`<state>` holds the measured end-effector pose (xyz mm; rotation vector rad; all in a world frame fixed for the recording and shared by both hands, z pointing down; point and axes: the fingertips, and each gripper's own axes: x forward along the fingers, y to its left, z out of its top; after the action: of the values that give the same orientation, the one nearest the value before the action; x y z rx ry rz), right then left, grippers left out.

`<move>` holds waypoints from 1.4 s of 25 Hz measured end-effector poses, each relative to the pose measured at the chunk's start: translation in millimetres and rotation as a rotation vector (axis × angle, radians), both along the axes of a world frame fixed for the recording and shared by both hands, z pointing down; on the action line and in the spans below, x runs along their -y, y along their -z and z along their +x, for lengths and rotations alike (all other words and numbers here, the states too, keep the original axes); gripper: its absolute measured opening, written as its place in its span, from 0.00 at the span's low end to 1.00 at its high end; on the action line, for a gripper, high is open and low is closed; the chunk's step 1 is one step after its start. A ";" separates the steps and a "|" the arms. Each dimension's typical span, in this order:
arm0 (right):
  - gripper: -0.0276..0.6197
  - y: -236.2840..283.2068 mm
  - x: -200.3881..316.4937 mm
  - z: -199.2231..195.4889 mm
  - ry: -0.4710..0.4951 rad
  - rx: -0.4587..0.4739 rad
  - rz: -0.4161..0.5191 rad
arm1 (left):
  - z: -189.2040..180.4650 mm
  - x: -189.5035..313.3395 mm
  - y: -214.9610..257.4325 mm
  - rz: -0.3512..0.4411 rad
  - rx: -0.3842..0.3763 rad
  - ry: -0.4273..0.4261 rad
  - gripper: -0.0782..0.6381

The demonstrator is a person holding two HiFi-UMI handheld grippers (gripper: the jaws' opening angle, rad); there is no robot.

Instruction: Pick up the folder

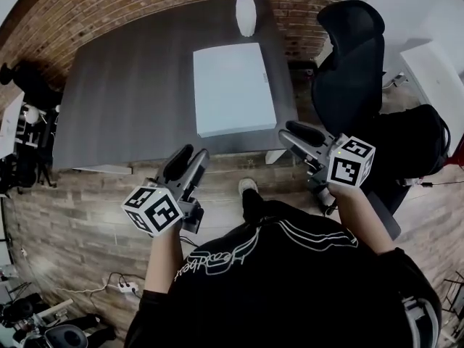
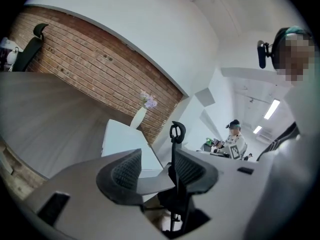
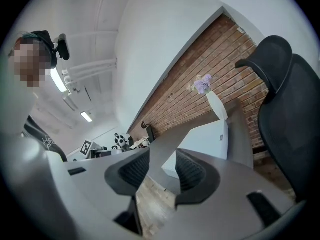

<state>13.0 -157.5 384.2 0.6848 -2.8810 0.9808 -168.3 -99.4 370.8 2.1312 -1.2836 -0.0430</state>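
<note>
**Both grippers wait off the desk, fingers spread**

The pale folder (image 1: pixel 233 88) lies flat along the desk's (image 1: pixel 123 93) right edge, its near end close to the near edge, within reach. The left gripper (image 1: pixel 190 158) and right gripper (image 1: pixel 293 135) hover off that edge, fingers apart and empty, probably to take one near corner each.

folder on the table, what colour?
Pale, bluish white folder; the head view shows it best, flat on the grey table.

Head view looks steeply down; both gripper views look low across the same folder (image 1: pixel 233 89).
</note>
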 end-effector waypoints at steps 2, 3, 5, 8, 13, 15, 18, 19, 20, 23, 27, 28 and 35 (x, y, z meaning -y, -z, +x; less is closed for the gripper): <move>0.24 -11.1 21.2 -4.9 -0.015 -0.019 -0.021 | -10.3 17.7 -8.1 -0.026 0.006 0.006 0.37; 0.25 -16.4 31.3 -7.1 -0.021 -0.030 -0.030 | -15.2 26.9 -12.5 -0.037 0.009 0.008 0.37; 0.26 -27.6 48.3 -11.6 -0.029 -0.052 -0.041 | -23.9 44.5 -22.5 -0.060 0.014 0.011 0.37; 0.29 -46.0 70.6 -15.8 -0.038 -0.109 -0.044 | -33.0 70.1 -40.3 -0.100 0.004 0.002 0.40; 0.30 -78.2 102.2 -19.6 -0.095 -0.143 -0.107 | -43.9 105.3 -77.6 -0.177 0.034 -0.009 0.43; 0.30 -93.0 110.1 -21.7 -0.104 -0.166 -0.132 | -47.7 117.1 -91.5 -0.203 0.043 -0.014 0.43; 0.30 -114.0 121.5 -24.2 -0.120 -0.183 -0.173 | -54.2 131.5 -110.5 -0.238 0.043 -0.018 0.43; 0.30 -120.3 125.6 -24.0 -0.129 -0.185 -0.189 | -56.8 135.7 -116.3 -0.250 0.045 -0.017 0.43; 0.30 -126.1 129.4 -23.2 -0.139 -0.188 -0.205 | -59.2 139.6 -121.9 -0.261 0.048 -0.017 0.43; 0.30 -138.8 136.1 -22.1 -0.149 -0.201 -0.241 | -63.1 147.6 -135.8 -0.293 0.050 -0.025 0.43; 0.29 -150.5 137.8 -26.7 -0.129 -0.218 -0.270 | -63.3 153.1 -149.6 -0.331 0.043 -0.037 0.43; 0.28 -154.0 137.8 -26.1 -0.132 -0.229 -0.274 | -61.4 153.7 -152.7 -0.339 0.041 -0.049 0.43; 0.23 -159.5 136.6 -25.8 -0.130 -0.254 -0.281 | -60.4 154.2 -162.4 -0.362 0.057 -0.092 0.34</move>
<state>-12.9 -294.1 543.7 0.9051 -2.4461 1.1869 -228.7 -253.6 533.2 1.8855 -1.1262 0.2710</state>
